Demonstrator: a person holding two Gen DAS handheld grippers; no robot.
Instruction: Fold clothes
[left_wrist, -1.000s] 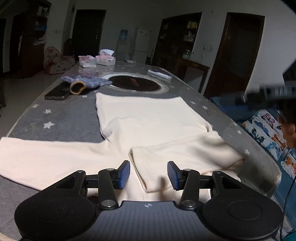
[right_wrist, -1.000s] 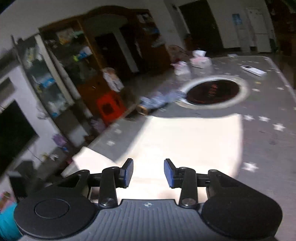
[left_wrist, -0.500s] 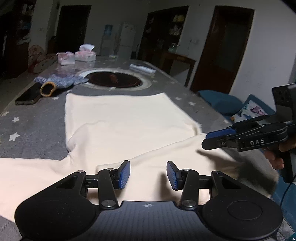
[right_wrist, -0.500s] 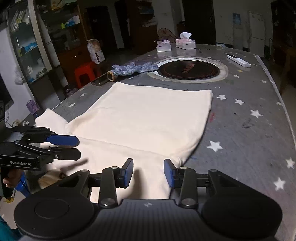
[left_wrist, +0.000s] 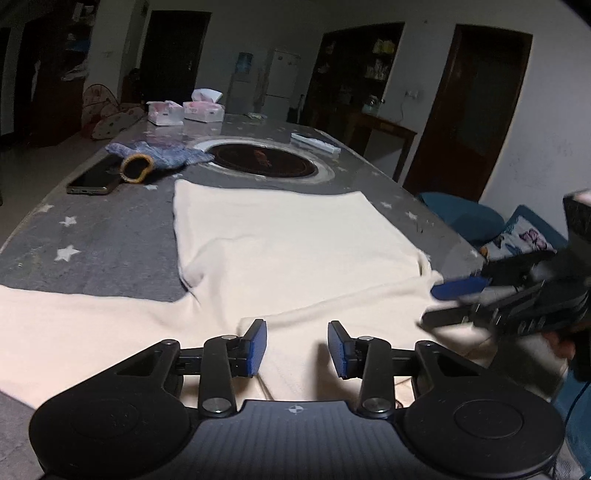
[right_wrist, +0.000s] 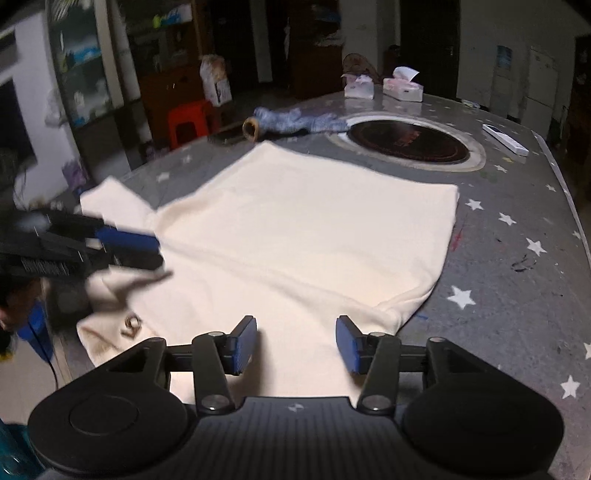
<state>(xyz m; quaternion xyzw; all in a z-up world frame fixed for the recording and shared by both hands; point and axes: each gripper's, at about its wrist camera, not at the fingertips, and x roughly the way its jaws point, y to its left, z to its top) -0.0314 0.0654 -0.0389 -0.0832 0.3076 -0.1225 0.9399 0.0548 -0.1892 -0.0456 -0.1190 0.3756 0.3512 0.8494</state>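
A cream sweater (left_wrist: 295, 240) lies spread flat on the grey star-patterned table (left_wrist: 110, 236), with one sleeve stretched out to the left. My left gripper (left_wrist: 297, 347) hovers over its near edge. Its jaws are closing, with only flat cloth below them and nothing pinched. In the right wrist view the sweater (right_wrist: 314, 229) fills the middle. My right gripper (right_wrist: 295, 343) hangs over the cloth's near corner, jaws opening and holding nothing. Each gripper shows blurred in the other's view: the right gripper (left_wrist: 443, 302) by the sweater's right edge, the left gripper (right_wrist: 147, 251) at its left.
Beyond the sweater a round dark hotplate (left_wrist: 264, 160) is set into the table. A blue knitted glove (left_wrist: 159, 157) and a phone (left_wrist: 94, 181) lie at the far left, with tissue boxes (left_wrist: 203, 110) and a white remote (left_wrist: 314, 142) further back. The table edge (right_wrist: 569, 206) runs along the right.
The right gripper's view has rolled level and dropped toward the sweater, and its jaws have widened. It has come in low by the sweater's right edge. The left jaws have narrowed slightly.
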